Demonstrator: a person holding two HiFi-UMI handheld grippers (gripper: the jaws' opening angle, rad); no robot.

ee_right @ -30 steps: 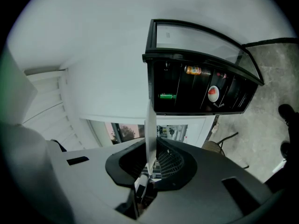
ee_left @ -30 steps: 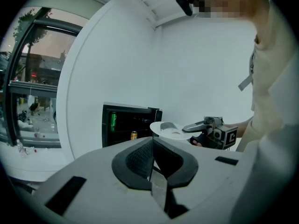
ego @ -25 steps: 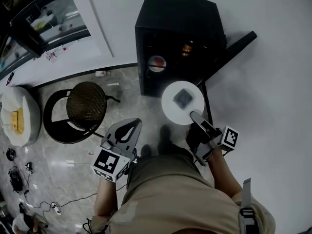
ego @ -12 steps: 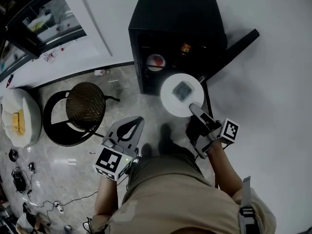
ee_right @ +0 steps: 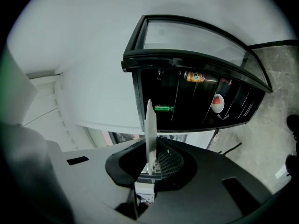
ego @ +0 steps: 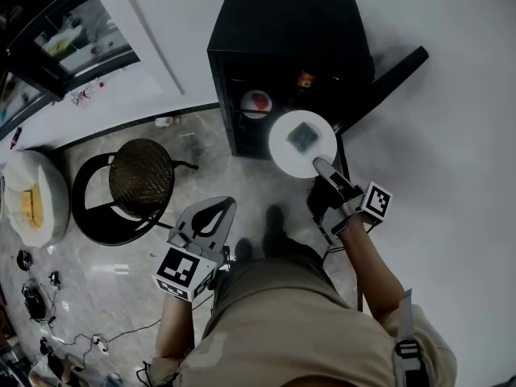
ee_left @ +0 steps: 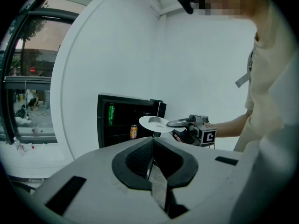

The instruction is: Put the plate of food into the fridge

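A white plate (ego: 301,142) with a grey piece of food on it hangs level just in front of the black mini fridge (ego: 290,22), whose door (ego: 395,71) stands swung open to the right. My right gripper (ego: 317,165) is shut on the plate's near rim. In the right gripper view the plate (ee_right: 149,129) stands edge-on between the jaws, before the fridge's (ee_right: 140,59) dark shelves. My left gripper (ego: 216,208) hangs low at the left, shut and empty. From the left gripper view I see the plate (ee_left: 154,122) beside the fridge (ee_left: 100,120).
Inside the fridge sit a green can (ee_right: 163,108), an orange can (ee_right: 195,76) and a red-and-white item (ego: 257,101). A round black stool (ego: 142,172) stands left of the fridge. A white cushion (ego: 32,196) and cables (ego: 48,297) lie on the grey floor at far left.
My right gripper has carried the plate a little up and forward, closer to the fridge opening. The left gripper has hardly moved.
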